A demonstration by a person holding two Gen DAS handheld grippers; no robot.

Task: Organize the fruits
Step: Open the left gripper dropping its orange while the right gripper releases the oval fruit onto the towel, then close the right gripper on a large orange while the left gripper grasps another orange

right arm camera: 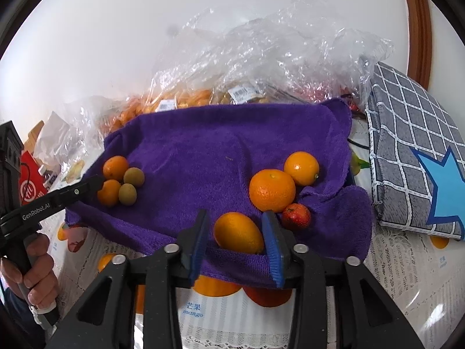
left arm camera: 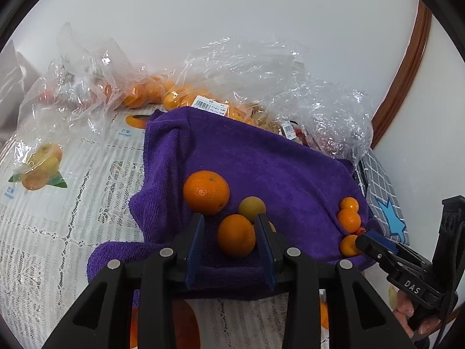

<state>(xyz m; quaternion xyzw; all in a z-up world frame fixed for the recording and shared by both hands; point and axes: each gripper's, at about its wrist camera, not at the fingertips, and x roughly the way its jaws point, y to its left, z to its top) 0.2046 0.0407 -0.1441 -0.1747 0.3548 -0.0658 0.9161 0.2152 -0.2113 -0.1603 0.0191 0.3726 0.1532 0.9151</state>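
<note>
A purple towel (left arm camera: 261, 160) (right arm camera: 203, 145) lies spread on the table with fruit on it. In the left wrist view my left gripper (left arm camera: 229, 218) stands open around an orange (left arm camera: 236, 235), with a gap at its left pad. A bigger orange (left arm camera: 207, 192) and a yellow-green fruit (left arm camera: 251, 209) lie just beyond. In the right wrist view my right gripper (right arm camera: 235, 213) is open around an oval orange fruit (right arm camera: 238, 232) at the towel's near edge. A large orange (right arm camera: 271, 190), a smaller one (right arm camera: 301, 168) and a red fruit (right arm camera: 296, 216) lie close by.
Clear plastic bags (left arm camera: 247, 67) (right arm camera: 276, 43) holding more fruit are heaped behind the towel, against the white wall. A grey checked cushion (right arm camera: 407, 122) with a blue star lies at the right. The table has a lace cloth (left arm camera: 58, 232). A hand (right arm camera: 35, 270) grips the left tool's handle.
</note>
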